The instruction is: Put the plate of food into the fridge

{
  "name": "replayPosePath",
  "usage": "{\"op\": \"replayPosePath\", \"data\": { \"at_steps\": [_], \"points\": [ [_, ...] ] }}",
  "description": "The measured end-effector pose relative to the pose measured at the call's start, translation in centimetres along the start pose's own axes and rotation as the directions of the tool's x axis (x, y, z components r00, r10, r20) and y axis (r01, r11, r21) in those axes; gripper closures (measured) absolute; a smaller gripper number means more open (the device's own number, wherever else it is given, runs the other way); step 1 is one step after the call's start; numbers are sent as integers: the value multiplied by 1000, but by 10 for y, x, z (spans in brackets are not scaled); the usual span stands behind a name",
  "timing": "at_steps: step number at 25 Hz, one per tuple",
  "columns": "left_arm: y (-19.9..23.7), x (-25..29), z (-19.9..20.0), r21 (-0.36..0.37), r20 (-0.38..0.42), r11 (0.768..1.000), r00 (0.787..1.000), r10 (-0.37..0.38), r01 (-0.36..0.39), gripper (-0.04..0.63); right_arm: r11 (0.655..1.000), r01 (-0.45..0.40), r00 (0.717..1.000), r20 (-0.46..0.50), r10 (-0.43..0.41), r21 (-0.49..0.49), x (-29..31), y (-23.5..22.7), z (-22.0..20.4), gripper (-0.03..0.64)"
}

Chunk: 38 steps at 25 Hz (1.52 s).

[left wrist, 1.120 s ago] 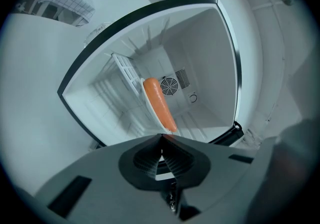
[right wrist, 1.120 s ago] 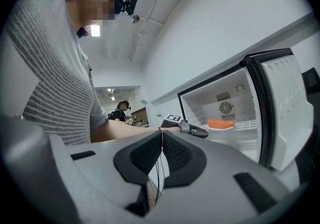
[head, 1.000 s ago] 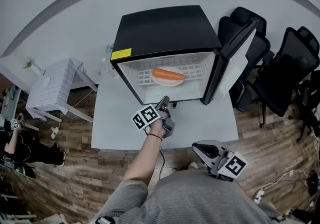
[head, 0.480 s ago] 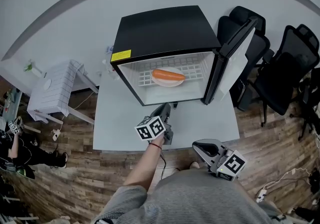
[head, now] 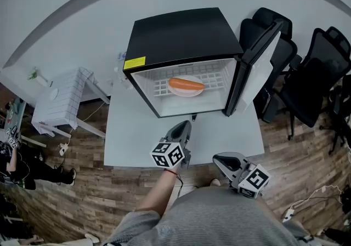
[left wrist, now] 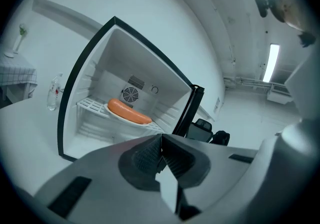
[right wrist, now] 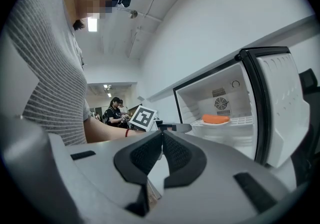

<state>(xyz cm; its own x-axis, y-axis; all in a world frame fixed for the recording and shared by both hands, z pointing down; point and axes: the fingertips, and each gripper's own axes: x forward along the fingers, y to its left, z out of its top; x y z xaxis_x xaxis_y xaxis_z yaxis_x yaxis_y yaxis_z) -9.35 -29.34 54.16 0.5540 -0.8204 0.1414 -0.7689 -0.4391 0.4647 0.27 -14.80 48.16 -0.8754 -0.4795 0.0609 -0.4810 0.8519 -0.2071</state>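
White table (head: 131, 135) bears the fridge (head: 181, 31); its plate (head: 185, 94) lies dead ahead of the nearer left gripper (head: 186, 125); right gripper (head: 218, 158) hangs back; both closed, empty.

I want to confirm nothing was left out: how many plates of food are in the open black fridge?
1. The round white plate, holding a long orange food item, sits centred on the white wire shelf inside the black mini fridge. Beneath the shelf is partly hidden.

No legible text anywhere
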Motion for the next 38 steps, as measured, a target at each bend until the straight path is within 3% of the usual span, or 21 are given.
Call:
{"op": "replayPosePath", "data": {
  "at_steps": [11,21,27,31,35,38],
  "points": [
    [-52,-32,-21,80,-54,993,995,-85,89,583,1000,1,1000,7,-1,2,4,-4,2,603],
    [-66,-62,-25,168,-102,980,991,-87,104,583,1000,-3,1000,10,3,-2,6,-4,2,603],
    [-90,-74,-37,153,-135,978,984,-120,140,583,1000,-8,1000,3,8,-4,7,-1,1,603],
    [-100,-76,-51,136,-167,978,977,-136,160,583,999,-34,997,62,35,-7,12,3,11,603],
    [-98,-76,-48,155,-163,974,977,-137,162,583,999,-45,999,20,45,-18,11,8,4,603],
    [-96,-77,-43,169,-150,974,981,-126,151,583,1000,-27,998,52,26,11,10,5,7,603]
  ]
}}
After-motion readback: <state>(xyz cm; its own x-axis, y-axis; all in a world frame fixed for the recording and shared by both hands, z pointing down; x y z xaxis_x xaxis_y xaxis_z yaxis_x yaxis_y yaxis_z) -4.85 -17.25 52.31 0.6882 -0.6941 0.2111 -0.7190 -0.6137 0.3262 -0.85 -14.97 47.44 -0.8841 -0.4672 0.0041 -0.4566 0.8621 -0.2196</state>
